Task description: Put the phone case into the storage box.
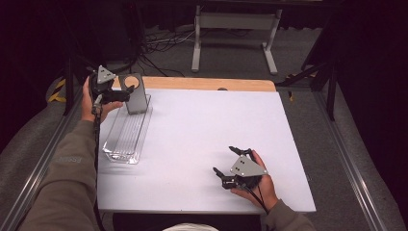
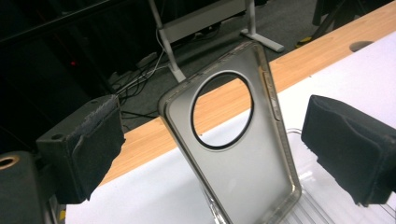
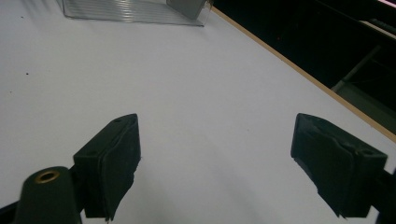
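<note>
At the table's (image 1: 202, 144) far left corner a clear tray (image 1: 126, 134) lies lengthwise, ribbed along its floor. A grey phone case (image 1: 135, 94) stands in its far end, tilted back, its round camera hole toward the top. In the left gripper view the case (image 2: 243, 172) rises from the tray (image 2: 322, 210) between the two black pads (image 2: 93, 144), and neither pad touches it. The left gripper (image 1: 118, 94) is held by a hand just left of the case, jaws spread wide, nothing gripped.

The case's lower edge is cut off at the bottom of the left gripper view, so how it sits on the tray floor is hard to make out. From above, apart from the case the tray holds nothing I can make out.

Toward the near right, well apart from the tray, the right gripper (image 1: 231, 166) rests low over the bare white top. Its jaws stand wide apart and hold nothing. In the right gripper view the tray (image 3: 130, 11) and the case (image 3: 189, 7) sit at the top edge, both cut off.
</note>
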